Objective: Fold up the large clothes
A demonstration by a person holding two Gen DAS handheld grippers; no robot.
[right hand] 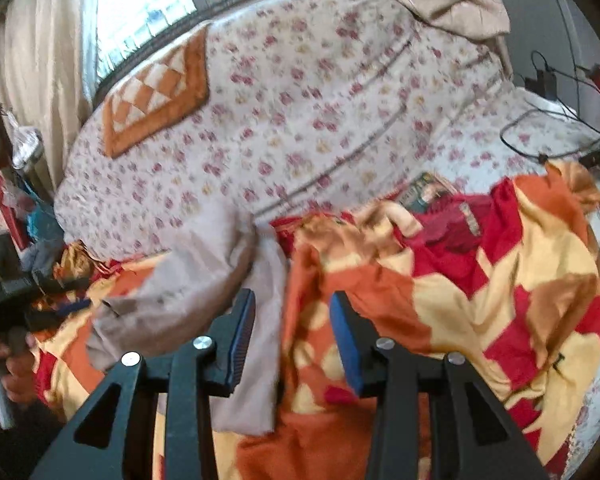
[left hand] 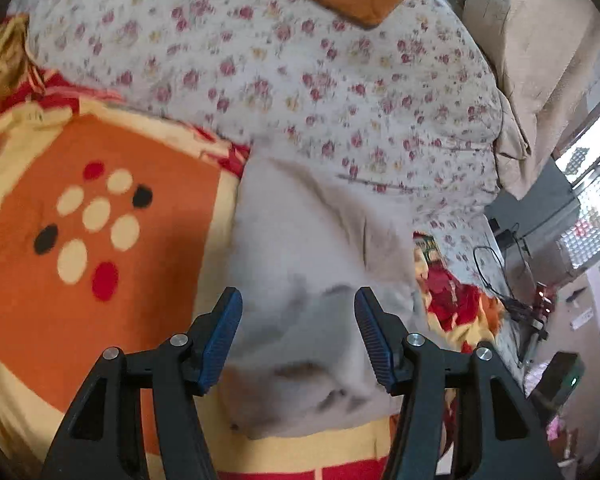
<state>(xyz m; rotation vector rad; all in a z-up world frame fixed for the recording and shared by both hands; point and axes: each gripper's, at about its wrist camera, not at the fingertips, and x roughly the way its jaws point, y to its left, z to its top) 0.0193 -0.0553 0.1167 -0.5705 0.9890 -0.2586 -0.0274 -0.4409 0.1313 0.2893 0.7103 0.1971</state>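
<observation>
Lying crumpled on a bed, the pale grey garment [left hand: 312, 280] rested on an orange, cream and red blanket [left hand: 100, 280], its upper end touching the bottom of a white quilt with small pink flowers [left hand: 300, 80]. In the right wrist view the same garment [right hand: 204, 280] ran down the blanket [right hand: 460, 300] as a long strip, its near end reaching between the arms of the tool.

The left gripper [left hand: 298, 336] hovered above the garment with its blue-padded fingers [left hand: 220, 340] apart and nothing clamped between them; the cloth showed in the gap, but the pads did not press on it. The right gripper [right hand: 292, 336] likewise stood with its fingers [right hand: 346, 344] apart, over the edge where garment meets blanket, gripping neither.

Farther out, an orange checked cushion [right hand: 156, 96] lay on the quilt, beige curtains [right hand: 32, 64] hung beside a bright window [right hand: 148, 4], and black cables [right hand: 540, 128] trailed across the far corner of the bed. At the left edge of the right wrist view, a person's hand [right hand: 16, 364] held the other tool's handle.
</observation>
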